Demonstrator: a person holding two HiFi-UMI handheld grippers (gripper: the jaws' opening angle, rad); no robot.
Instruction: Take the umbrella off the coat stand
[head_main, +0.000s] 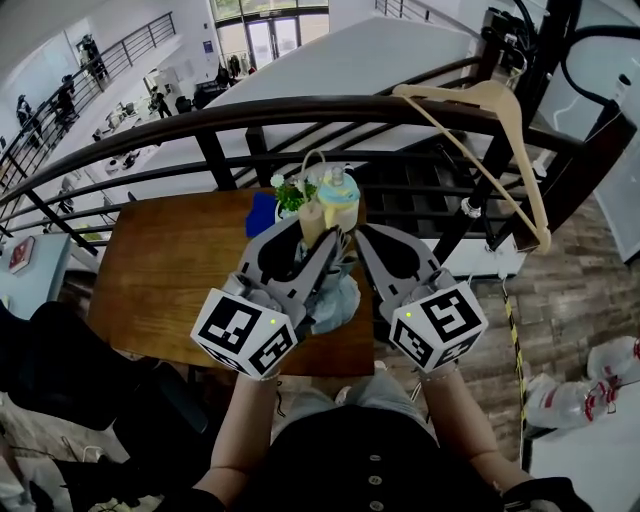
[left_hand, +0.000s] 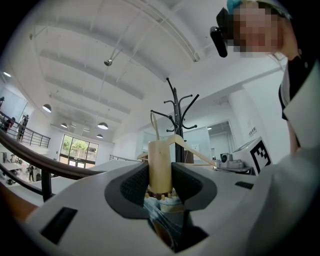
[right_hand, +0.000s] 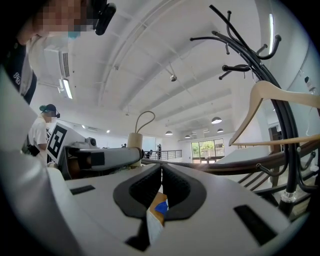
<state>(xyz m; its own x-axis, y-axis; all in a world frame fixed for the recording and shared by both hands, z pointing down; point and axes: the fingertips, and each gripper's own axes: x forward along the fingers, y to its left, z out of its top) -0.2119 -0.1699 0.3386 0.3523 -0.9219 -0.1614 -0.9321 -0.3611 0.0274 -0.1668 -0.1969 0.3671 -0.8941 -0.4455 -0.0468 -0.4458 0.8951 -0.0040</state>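
Observation:
The folded umbrella is off the coat stand and held upright in front of me by both grippers. Its cream handle with a loop strap stands between the pads of my left gripper, which is shut on it. My right gripper is shut on a thin fold of the umbrella's patterned fabric. In the head view the left gripper and right gripper meet at the umbrella from either side. The black coat stand rises to the right, with a wooden hanger on it.
A black curved railing runs across in front of me, with an open atrium beyond it. A wooden table stands below the grippers. White bags lie on the floor at the right. Another person stands at the left.

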